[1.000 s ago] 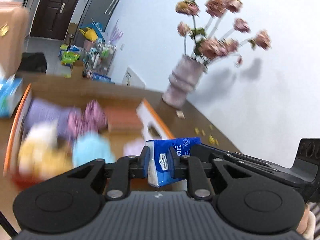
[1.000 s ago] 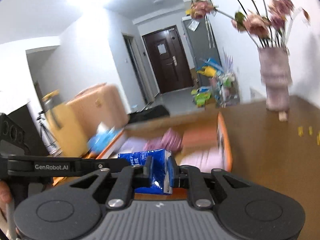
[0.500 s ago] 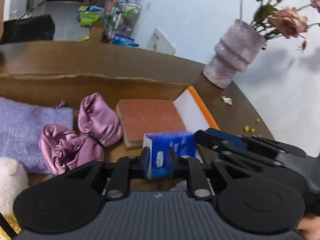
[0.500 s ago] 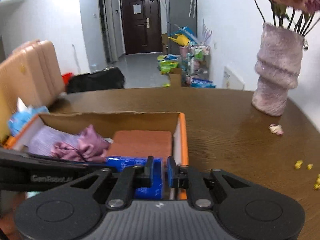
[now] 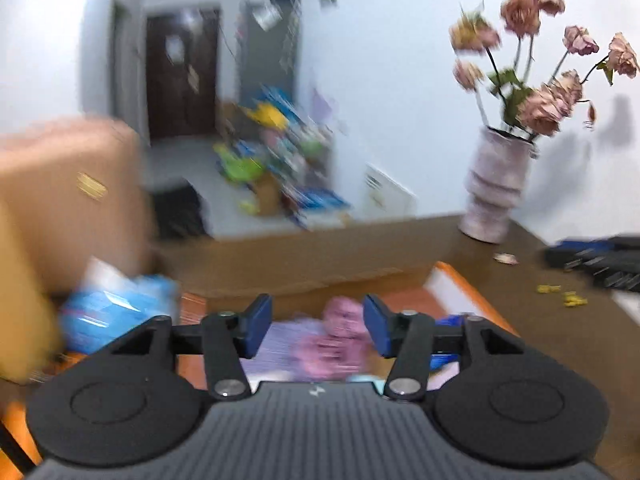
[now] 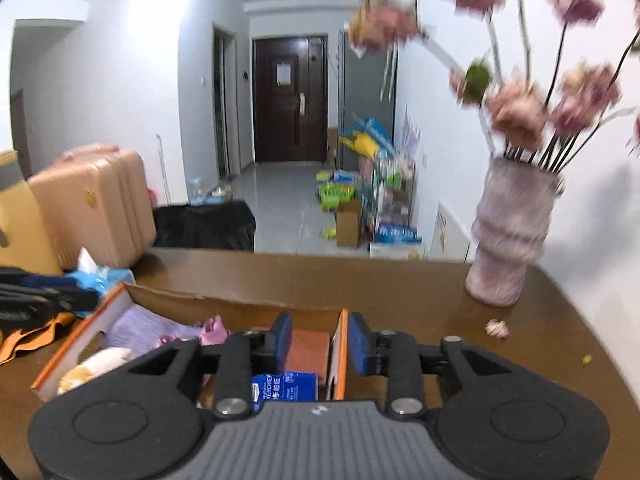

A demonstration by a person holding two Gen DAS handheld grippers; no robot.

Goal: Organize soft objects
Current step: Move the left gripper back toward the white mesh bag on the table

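A blue tissue pack [image 6: 285, 386] lies in the cardboard box [image 6: 338, 344] beside a terracotta sponge [image 6: 310, 345], a pink satin pouch [image 6: 214, 329], a lilac cloth bag [image 6: 138, 326] and a pale plush toy [image 6: 96, 364]. My right gripper [image 6: 319, 338] is open and empty above the box's right wall. My left gripper [image 5: 318, 326] is open and empty above the pink pouch [image 5: 340, 340]; this view is blurred. The tissue pack's edge [image 5: 446, 322] shows behind the left gripper's right finger.
A pink vase of dried flowers [image 6: 508, 240] stands on the brown table [image 6: 540, 360] at the right. A blue plastic pack [image 5: 108, 312] lies left of the box. Suitcases [image 6: 92, 208] stand beyond the table's left edge. Petals and yellow bits dot the table.
Both grippers let go of the blue tissue pack, which now lies in the box. Both have opened and lifted back from the box.
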